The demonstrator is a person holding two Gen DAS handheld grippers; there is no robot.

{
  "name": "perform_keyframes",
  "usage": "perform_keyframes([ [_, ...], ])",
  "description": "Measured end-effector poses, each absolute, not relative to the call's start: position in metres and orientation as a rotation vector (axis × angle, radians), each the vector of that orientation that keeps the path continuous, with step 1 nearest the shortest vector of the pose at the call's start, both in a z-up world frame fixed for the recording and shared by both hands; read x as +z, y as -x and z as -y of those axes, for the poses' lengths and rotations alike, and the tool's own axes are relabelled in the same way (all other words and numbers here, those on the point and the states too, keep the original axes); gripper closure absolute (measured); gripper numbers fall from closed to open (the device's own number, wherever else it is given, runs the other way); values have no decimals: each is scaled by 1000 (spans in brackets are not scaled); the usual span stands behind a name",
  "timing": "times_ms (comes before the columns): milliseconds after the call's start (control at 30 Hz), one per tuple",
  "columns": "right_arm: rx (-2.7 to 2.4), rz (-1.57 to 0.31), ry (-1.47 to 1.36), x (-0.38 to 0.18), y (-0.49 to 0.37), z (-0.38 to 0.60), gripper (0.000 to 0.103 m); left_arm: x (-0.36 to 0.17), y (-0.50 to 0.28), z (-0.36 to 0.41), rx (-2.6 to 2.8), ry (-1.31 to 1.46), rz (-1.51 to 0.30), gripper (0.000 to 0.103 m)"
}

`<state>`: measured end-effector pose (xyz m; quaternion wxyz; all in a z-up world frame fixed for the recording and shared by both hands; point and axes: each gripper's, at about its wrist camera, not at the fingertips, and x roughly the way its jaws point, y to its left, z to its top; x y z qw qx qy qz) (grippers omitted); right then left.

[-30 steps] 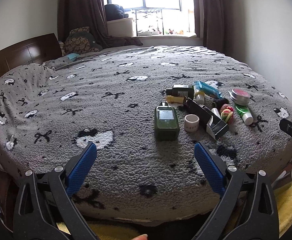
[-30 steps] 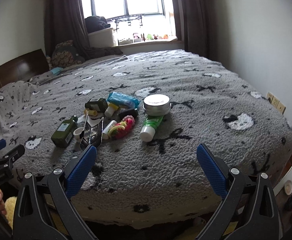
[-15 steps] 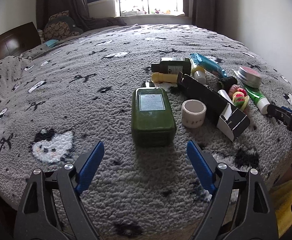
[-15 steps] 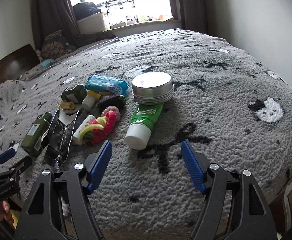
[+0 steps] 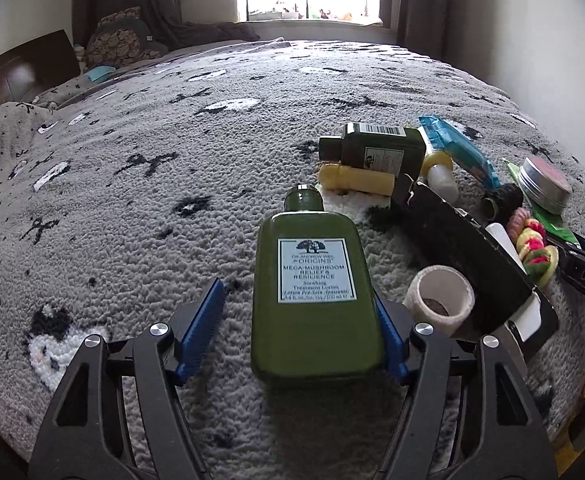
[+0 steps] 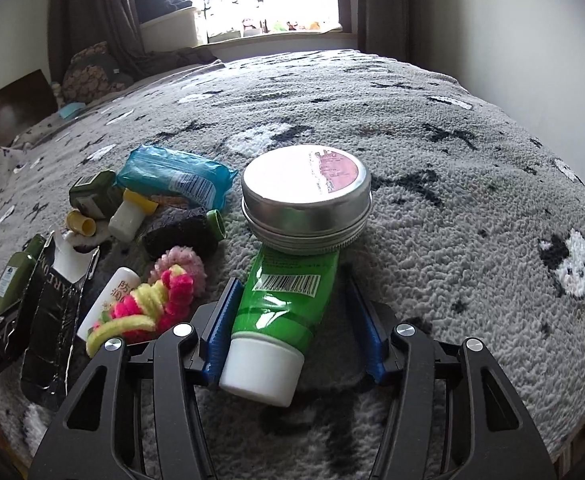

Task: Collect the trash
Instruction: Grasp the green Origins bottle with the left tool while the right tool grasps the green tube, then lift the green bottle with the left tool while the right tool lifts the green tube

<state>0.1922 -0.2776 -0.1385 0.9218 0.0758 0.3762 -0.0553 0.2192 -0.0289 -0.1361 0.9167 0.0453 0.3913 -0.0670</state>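
Left wrist view: the left gripper (image 5: 298, 312) is spread around a green bottle (image 5: 314, 292) lying flat on the bed (image 5: 132, 200), cap pointing away. Its jaws have just been closing; the right pad touches the bottle's edge, the left pad stands clear of it. Just right of the gripper sits a tape roll (image 5: 440, 298), with a black carton (image 5: 476, 264) behind that. Farther ahead lie a small green bottle (image 5: 376, 150) and a yellow tube (image 5: 356, 177).

Right wrist view: the right gripper (image 6: 294, 316) is spread around a green tube (image 6: 288, 300), white cap toward the camera. Its jaws have just been closing; the left pad is beside the tube, the right pad apart. Just ahead, a round tin (image 6: 306, 196) rests on the tube's far end. Left of the gripper lies a hair tie (image 6: 148, 308).
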Motion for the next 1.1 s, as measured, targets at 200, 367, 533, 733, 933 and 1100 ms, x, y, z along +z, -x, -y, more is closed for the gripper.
perform_keyframes([
  [200, -116, -777, -102, -140, -192, 271, 61, -138, -224, 28, -149, -79, -812, 51],
  [367, -88, -790, -72, -137, -181, 270, 65, -136, -209, 24, -166, -78, -816, 56],
  [533, -62, -805, -83, -135, -162, 271, 65, -136, -187, 20, -181, -80, -820, 56],
  [733, -37, -807, -101, -132, -134, 271, 65, -137, -155, 13, -193, -65, -816, 56],
  [933, -7, -810, -119, -131, -110, 271, 65, -136, -127, 10, -206, -61, -811, 56],
  [1100, 9, -813, -124, -130, -95, 270, 65, -137, -109, 11, -220, -67, -813, 56],
])
